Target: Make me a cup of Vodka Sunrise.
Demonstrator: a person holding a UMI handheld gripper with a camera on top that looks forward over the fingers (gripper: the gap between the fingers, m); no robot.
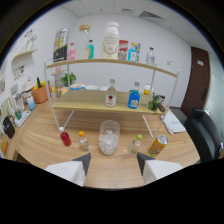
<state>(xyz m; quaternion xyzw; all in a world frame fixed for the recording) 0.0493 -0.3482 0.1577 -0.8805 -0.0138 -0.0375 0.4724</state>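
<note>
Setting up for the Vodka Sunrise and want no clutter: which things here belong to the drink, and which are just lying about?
For the drink: glass of ice just ahead of the open claw, red bottle, orange-capped bottle, clear bottle on the shelf.

Lying about: blue bottle, yellow can, plant pot.

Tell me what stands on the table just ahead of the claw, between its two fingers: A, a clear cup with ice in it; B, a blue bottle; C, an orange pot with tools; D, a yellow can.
A: the clear cup holding ice stands on the wooden table just beyond the open claw, in line with the gap between its fingers.
</note>
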